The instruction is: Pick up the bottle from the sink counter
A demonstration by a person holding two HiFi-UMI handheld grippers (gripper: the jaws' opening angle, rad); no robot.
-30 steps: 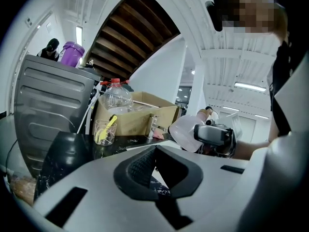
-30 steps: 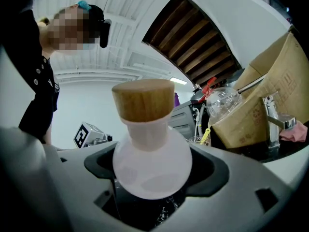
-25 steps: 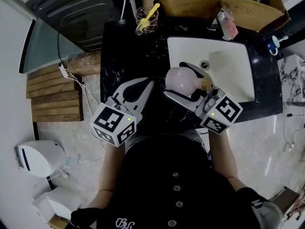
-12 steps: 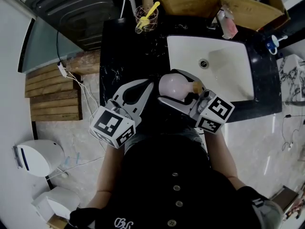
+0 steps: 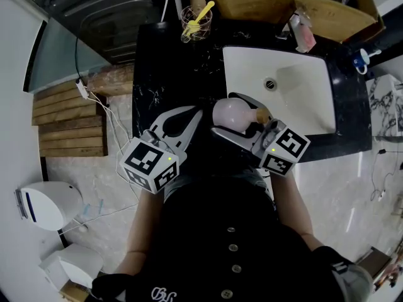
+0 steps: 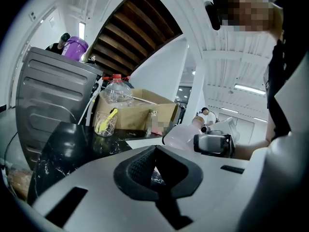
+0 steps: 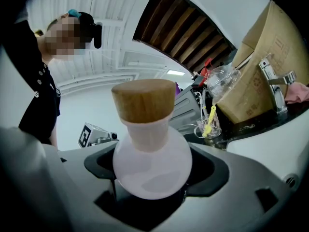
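A round pale-pink bottle with a wooden cap lies sideways in my right gripper, lifted over the counter's front edge just left of the sink. In the right gripper view the bottle fills the hollow between the jaws, cap pointing up toward the camera. My left gripper hovers to the left of the bottle, jaws together and holding nothing. From the left gripper view, the bottle and the right gripper show to the right.
The black marble counter carries a glass cup with a yellow utensil, a cardboard box, a faucet and a pink cloth. On the floor to the left are wooden slats, cables and a white toilet.
My right gripper has carried the bottle left and nearer to me, off the sink's edge, then almost stopped. The left gripper has stayed where it was.
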